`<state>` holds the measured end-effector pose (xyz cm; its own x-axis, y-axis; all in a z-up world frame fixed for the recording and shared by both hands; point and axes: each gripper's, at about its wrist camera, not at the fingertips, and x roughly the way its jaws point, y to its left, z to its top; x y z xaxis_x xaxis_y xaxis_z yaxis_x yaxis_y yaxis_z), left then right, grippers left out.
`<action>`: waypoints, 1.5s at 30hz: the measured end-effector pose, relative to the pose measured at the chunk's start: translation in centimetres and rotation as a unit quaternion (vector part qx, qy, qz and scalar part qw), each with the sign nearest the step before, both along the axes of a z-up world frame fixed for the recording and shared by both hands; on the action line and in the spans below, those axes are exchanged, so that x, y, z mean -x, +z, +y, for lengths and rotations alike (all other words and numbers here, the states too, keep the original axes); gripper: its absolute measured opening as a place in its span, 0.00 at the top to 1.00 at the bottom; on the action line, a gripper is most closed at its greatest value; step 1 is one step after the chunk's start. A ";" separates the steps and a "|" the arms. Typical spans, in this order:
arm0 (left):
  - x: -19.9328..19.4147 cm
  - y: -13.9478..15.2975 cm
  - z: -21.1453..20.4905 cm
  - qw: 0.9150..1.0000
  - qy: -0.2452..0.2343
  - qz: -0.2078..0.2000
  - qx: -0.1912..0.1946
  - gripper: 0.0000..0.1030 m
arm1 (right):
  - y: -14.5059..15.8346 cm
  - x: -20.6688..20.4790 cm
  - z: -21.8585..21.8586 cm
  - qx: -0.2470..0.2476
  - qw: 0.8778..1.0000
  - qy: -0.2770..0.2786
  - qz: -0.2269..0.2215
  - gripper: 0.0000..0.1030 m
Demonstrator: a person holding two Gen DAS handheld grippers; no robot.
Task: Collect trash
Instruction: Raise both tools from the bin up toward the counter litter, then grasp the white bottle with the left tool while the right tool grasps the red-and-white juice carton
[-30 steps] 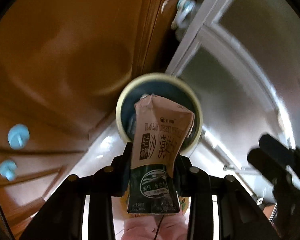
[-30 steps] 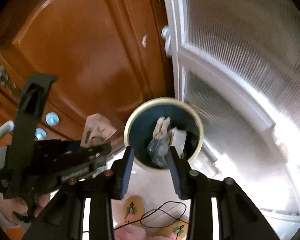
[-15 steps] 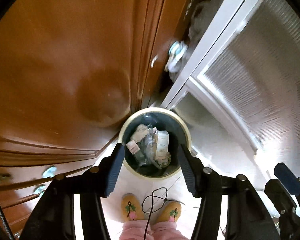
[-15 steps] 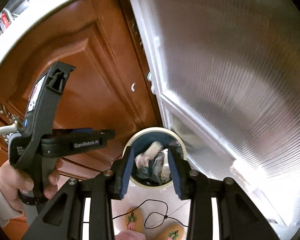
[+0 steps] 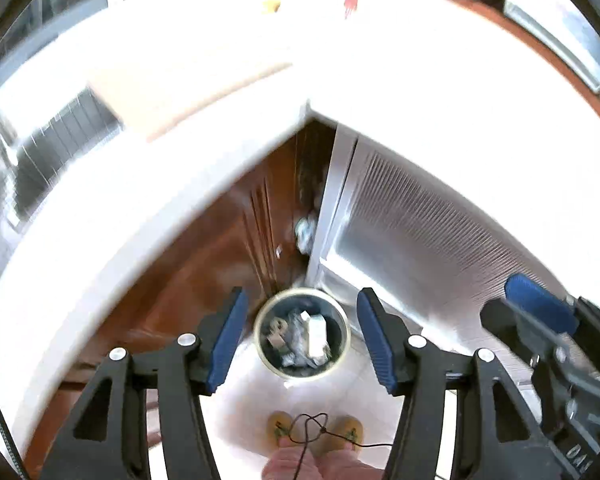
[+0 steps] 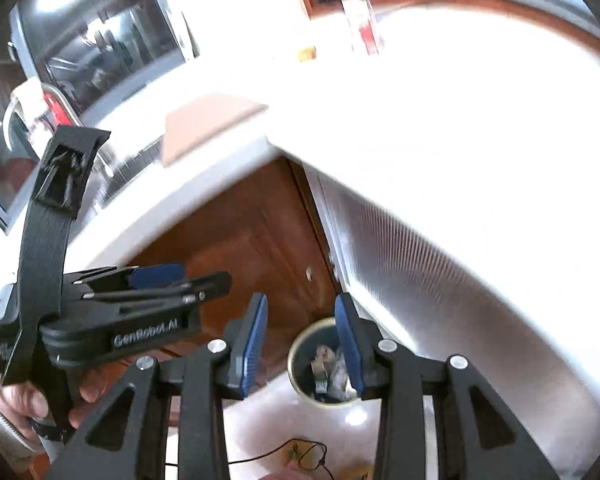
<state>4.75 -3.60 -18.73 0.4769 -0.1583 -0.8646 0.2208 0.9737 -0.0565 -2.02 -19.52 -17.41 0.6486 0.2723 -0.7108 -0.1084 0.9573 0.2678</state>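
Note:
Far below on the floor stands a round bin (image 5: 302, 334) with a pale rim, holding crumpled wrappers and a white carton (image 5: 316, 336). My left gripper (image 5: 302, 338) hangs high above it; its blue-padded jaws are opening and nothing is between them. The right gripper (image 6: 302, 346) is also open and empty, and the bin (image 6: 320, 364) shows partly behind its right finger. Each gripper appears in the other's view: the left gripper (image 6: 203, 276) held in a hand at the left, the right gripper (image 5: 504, 304) at the right edge.
A bright white countertop (image 5: 139, 200) curves over a brown wooden cabinet door (image 5: 203, 280) and a ribbed glass door (image 5: 420, 240). The person's yellow slippers (image 5: 279, 428) and a thin black cord (image 5: 312, 428) lie on the pale floor. A red-and-white box (image 6: 364, 24) stands on the counter.
The carton held in the left gripper a second ago is gone from its jaws, which have spread wider. Both grippers have risen far above the bin, and the countertop has come into view.

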 end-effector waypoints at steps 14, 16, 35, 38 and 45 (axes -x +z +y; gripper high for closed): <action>-5.5 15.8 0.9 0.996 -0.014 -0.080 -0.037 0.27 | 14.2 -6.9 -2.8 0.008 0.996 -0.007 -0.085 0.61; -7.9 17.1 1.0 0.995 -0.016 -0.087 -0.040 0.27 | 15.5 -8.7 -3.1 0.016 0.996 -0.011 -0.087 0.55; -37.4 7.4 -4.9 0.998 -0.054 -0.001 -0.024 0.27 | 11.2 -31.4 -6.5 0.041 0.992 -0.104 -0.053 0.52; -40.4 5.5 -6.2 0.998 -0.051 0.010 -0.020 0.27 | 9.8 -33.8 -7.7 0.026 0.992 -0.121 -0.040 0.52; -44.6 1.1 -8.8 0.997 -0.053 0.044 -0.021 0.35 | 7.4 -37.9 -8.8 0.027 0.991 -0.130 -0.023 0.52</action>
<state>49.34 -12.37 -17.65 0.3807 -0.1653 -0.9098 0.3178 0.9474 -0.0392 35.92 -28.31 -9.97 0.7241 0.0538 -0.6876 0.1325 0.9675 0.2152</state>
